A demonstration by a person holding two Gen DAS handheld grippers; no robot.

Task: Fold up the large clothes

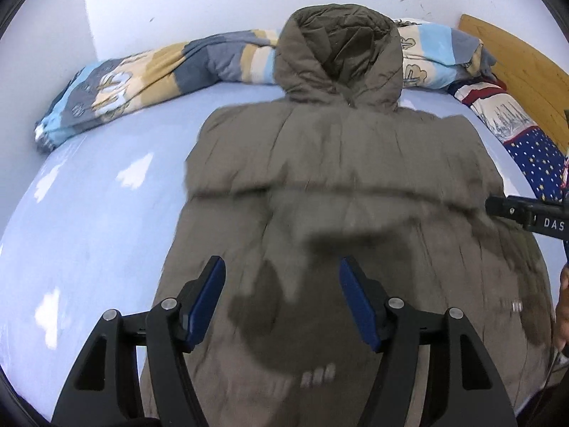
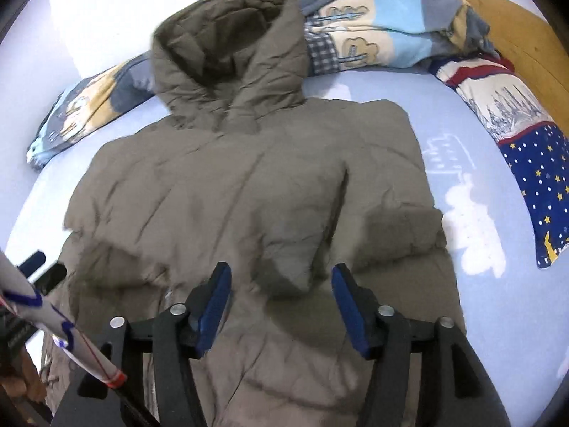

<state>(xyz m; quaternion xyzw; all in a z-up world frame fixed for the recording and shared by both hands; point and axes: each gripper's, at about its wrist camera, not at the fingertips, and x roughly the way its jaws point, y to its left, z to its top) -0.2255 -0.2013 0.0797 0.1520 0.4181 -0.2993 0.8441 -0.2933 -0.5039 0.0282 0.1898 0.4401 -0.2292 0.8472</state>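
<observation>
An olive-brown padded hooded coat (image 1: 341, 178) lies flat on the light blue bed sheet (image 1: 89, 195), hood toward the wall. Both sleeves are folded in across its body. In the left wrist view my left gripper (image 1: 281, 261) hovers open over the coat's lower middle, with nothing between its blue pads. Part of my right gripper (image 1: 522, 215) juts in from the right edge over the coat's side. In the right wrist view my right gripper (image 2: 281, 267) is open above the coat (image 2: 249, 185), just behind a folded sleeve's cuff (image 2: 284, 277). My left gripper (image 2: 44, 267) shows at the coat's left edge.
A rolled striped blanket (image 1: 149, 74) lies along the far edge by the white wall. A star-patterned pillow (image 2: 515, 149) and a wooden headboard (image 2: 515, 28) are at the right. A white wrapped rod (image 2: 53, 320) crosses the lower left. A hand (image 1: 562, 302) shows at the right.
</observation>
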